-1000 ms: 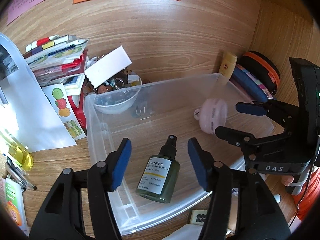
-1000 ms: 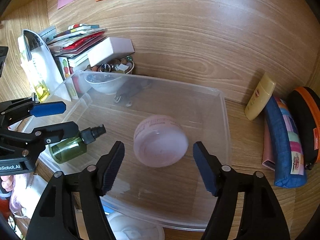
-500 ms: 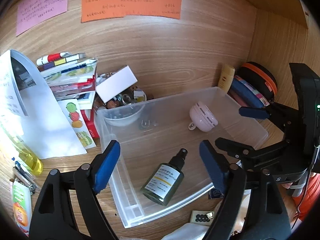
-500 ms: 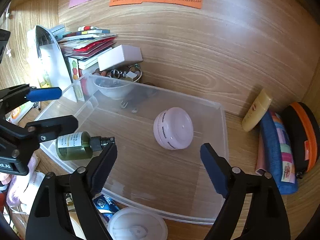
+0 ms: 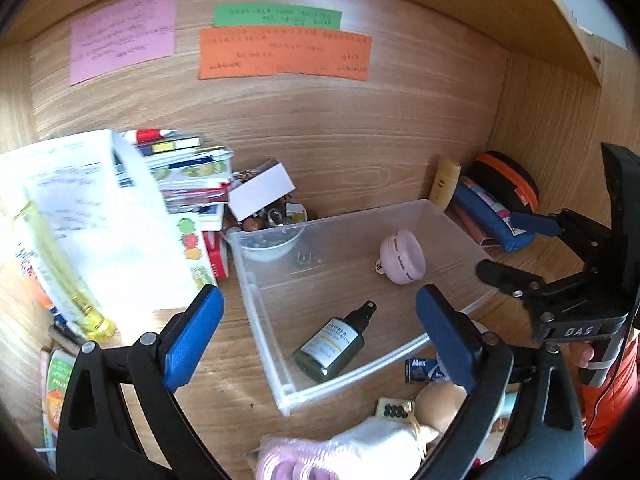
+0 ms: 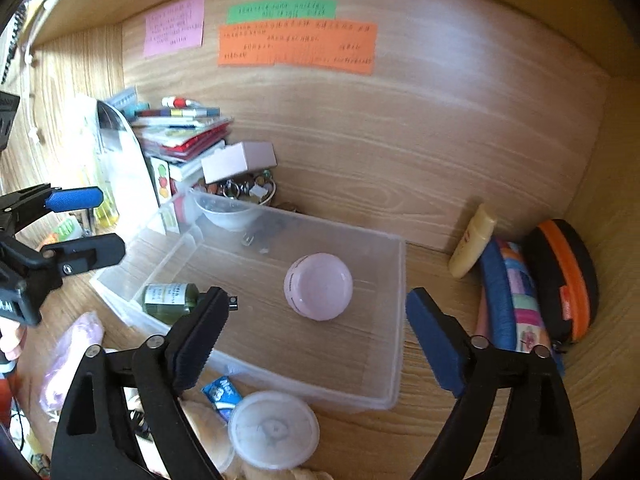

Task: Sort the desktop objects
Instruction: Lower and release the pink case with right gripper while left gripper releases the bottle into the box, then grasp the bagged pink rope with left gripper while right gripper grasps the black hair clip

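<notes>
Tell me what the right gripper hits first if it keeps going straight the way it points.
Probably the pink jar in the clear bin: it sits between the open right gripper fingers' line, though the bin's near wall may come first.

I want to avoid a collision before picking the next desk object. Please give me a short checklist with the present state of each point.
1. Left gripper open and holding nothing: ok.
2. Right gripper open and holding nothing: ok.
3. Green pump bottle lies on its side inside the clear plastic bin, free of both grippers: ok.
4. Pink round jar inside the bin, resting tilted on its edge: ok, though it may roll.
5. Free floor left in the bin for more items: ok.
6. Next objects near the front edge, such as the white round lid and the blue packet: partly hidden behind the gripper fingers, cannot tell if a grasp is free.
</notes>
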Available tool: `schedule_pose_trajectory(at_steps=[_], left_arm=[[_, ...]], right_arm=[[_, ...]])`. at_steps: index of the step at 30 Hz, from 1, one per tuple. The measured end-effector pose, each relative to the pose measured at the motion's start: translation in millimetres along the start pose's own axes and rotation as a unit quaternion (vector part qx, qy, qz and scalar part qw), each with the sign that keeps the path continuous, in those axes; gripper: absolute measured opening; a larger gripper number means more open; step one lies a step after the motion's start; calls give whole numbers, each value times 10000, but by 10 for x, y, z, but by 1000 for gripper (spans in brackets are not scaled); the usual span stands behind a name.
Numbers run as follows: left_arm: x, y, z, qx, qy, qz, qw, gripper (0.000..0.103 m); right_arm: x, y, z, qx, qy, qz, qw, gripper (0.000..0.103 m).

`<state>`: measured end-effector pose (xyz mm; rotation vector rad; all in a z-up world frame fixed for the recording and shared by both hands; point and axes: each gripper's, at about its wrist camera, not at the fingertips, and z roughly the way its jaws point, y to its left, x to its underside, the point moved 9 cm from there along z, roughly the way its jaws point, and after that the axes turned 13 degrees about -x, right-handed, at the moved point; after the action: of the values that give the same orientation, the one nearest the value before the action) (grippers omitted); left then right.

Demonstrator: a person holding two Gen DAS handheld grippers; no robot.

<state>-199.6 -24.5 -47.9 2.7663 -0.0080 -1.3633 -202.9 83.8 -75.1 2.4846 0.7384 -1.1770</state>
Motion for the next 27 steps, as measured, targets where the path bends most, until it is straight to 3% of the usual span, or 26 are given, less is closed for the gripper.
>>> schedule_pose_trajectory(at_steps=[14, 27], left_arm=[[543, 317, -313, -205, 277, -20, 9994, 99], [1053, 283, -416, -56, 626, 49, 9980, 99]], right_arm=[[328, 156, -568, -2, -291, -260, 9992, 94], [664, 614, -520, -333, -208, -639, 9972, 94]])
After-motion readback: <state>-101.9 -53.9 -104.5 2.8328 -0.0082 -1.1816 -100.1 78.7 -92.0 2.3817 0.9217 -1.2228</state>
